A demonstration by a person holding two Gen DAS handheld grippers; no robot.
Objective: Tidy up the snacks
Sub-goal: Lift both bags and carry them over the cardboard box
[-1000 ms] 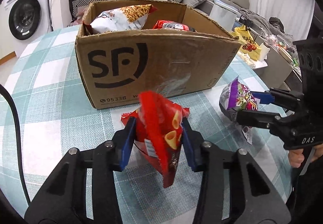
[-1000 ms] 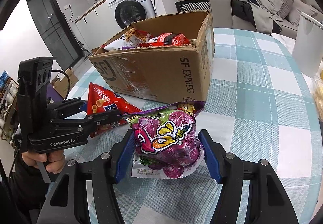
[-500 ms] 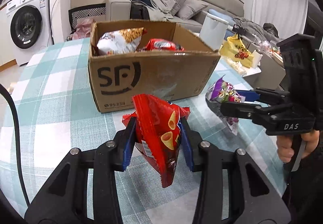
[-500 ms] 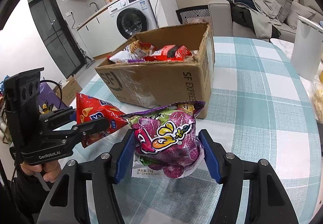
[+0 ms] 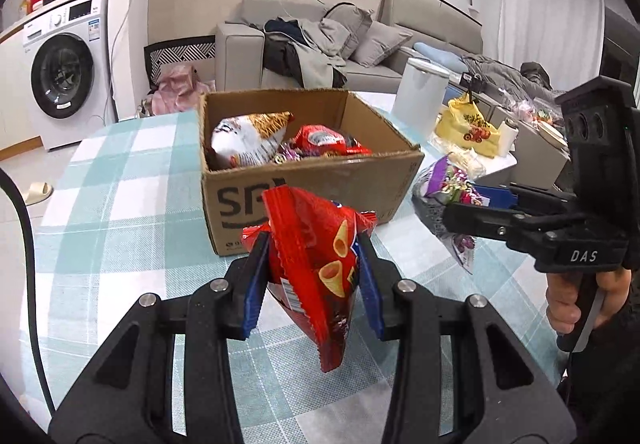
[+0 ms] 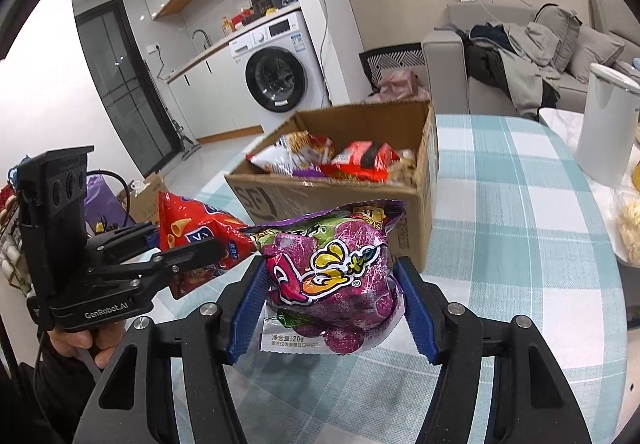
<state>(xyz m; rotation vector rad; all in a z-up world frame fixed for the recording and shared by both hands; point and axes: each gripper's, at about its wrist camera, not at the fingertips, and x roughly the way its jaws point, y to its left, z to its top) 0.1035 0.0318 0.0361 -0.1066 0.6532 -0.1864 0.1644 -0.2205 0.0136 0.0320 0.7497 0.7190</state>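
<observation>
My left gripper (image 5: pixel 314 276) is shut on a red snack bag (image 5: pixel 320 268) printed with cone-shaped chips, held in the air above the checked tablecloth (image 5: pixel 120 203). The same red bag (image 6: pixel 192 228) shows at the left of the right wrist view. A puffy purple snack bag (image 6: pixel 332 280) sits squeezed between the blue pads of my right gripper (image 6: pixel 330 304), also off the table. Behind both stands an open cardboard box (image 5: pixel 320 179) with several snack packets inside; the box (image 6: pixel 424 179) is slightly lower than the bags.
A white cylindrical container (image 6: pixel 608 123) stands on the table's right side, with yellow and clear bags (image 5: pixel 468 127) beyond it. A sofa piled with clothes (image 5: pixel 312 43) and a washing machine (image 5: pixel 64 71) lie past the table. A person's hand (image 5: pixel 576 304) grips the right tool.
Both grippers have risen with their bags, so the box now appears lower and its contents show from above. The bags stay gripped as before.
</observation>
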